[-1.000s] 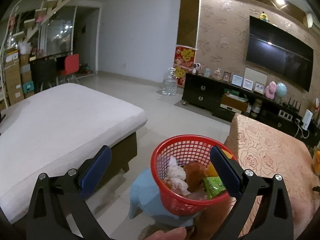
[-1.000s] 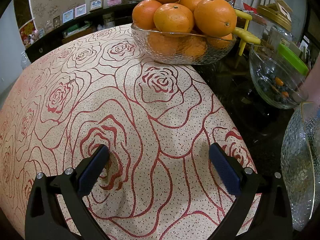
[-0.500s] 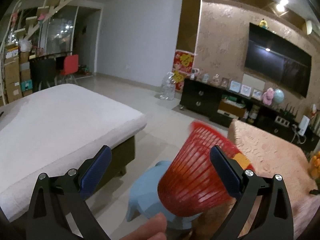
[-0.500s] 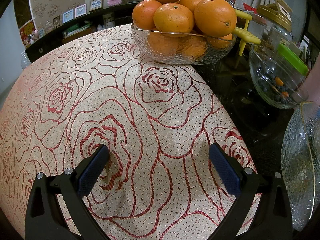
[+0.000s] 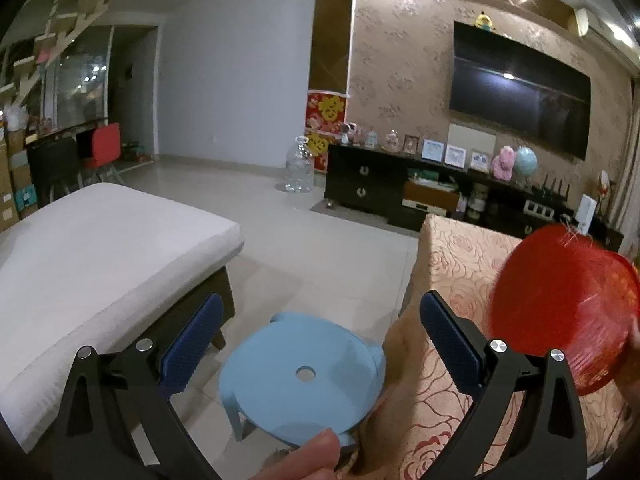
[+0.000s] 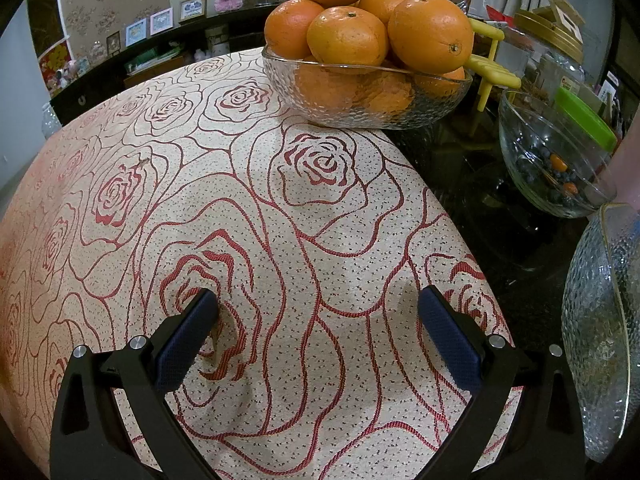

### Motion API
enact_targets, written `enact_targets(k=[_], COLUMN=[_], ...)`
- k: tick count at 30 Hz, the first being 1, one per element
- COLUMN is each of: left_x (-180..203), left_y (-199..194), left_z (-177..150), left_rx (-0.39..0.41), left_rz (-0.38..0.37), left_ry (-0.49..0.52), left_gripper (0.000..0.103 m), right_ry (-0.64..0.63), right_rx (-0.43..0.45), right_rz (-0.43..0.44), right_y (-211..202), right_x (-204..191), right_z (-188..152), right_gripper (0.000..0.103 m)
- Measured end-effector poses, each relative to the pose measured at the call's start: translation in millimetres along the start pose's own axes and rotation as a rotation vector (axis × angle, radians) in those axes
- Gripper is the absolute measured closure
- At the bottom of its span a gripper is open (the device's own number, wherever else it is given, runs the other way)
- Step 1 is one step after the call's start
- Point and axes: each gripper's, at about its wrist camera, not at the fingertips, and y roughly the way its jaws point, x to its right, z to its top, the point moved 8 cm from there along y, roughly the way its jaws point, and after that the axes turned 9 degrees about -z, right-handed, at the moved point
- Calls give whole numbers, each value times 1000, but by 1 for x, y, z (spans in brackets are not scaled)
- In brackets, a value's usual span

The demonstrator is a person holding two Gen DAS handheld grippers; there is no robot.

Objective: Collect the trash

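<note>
The left gripper (image 5: pixel 320 340) hangs released, jaws spread wide with nothing between them, above a round light-blue stool (image 5: pixel 304 376) that stands on the tiled floor (image 5: pixel 304 240). The stool's top is bare except for a small hole at its centre. To the right of the stool, over the edge of the worktop with its rose-patterned cloth (image 5: pixel 452 264), a red plastic basket (image 5: pixel 560 312) is blurred and tilted so that its outer wall and base face the camera; what it contains cannot be seen. A fingertip (image 5: pixel 316 452) shows at the bottom edge, just below the stool. A white mattress bed (image 5: pixel 92 252) lies to the left of the stool.

The right gripper (image 6: pixel 318 332) is likewise released and empty, its blue pads low over the worktop cloth (image 6: pixel 280 208). Beyond it on the cloth stands a glass bowl of oranges (image 6: pixel 360 40), and to the right of that bowl a second glass bowl (image 6: pixel 556 160) sits on the dark uncovered worktop.
</note>
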Motion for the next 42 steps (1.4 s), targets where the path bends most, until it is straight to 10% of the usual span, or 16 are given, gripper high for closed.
enact_targets(k=[24,36,42], left_x=[26,-24,-34], left_y=[21,-38,-34], left_z=[-13,17,14], left_rx=[-74,186,158], left_rz=[-34,131,145], left_ry=[21,-19,-31], left_gripper=[8,8,8], right_ry=[0,1,1], right_rx=[0,-1,-1], right_rz=[0,-2,-2], right_y=[0,0,0], right_x=[0,0,0], right_z=[0,0,0], right_gripper=[6,6,6])
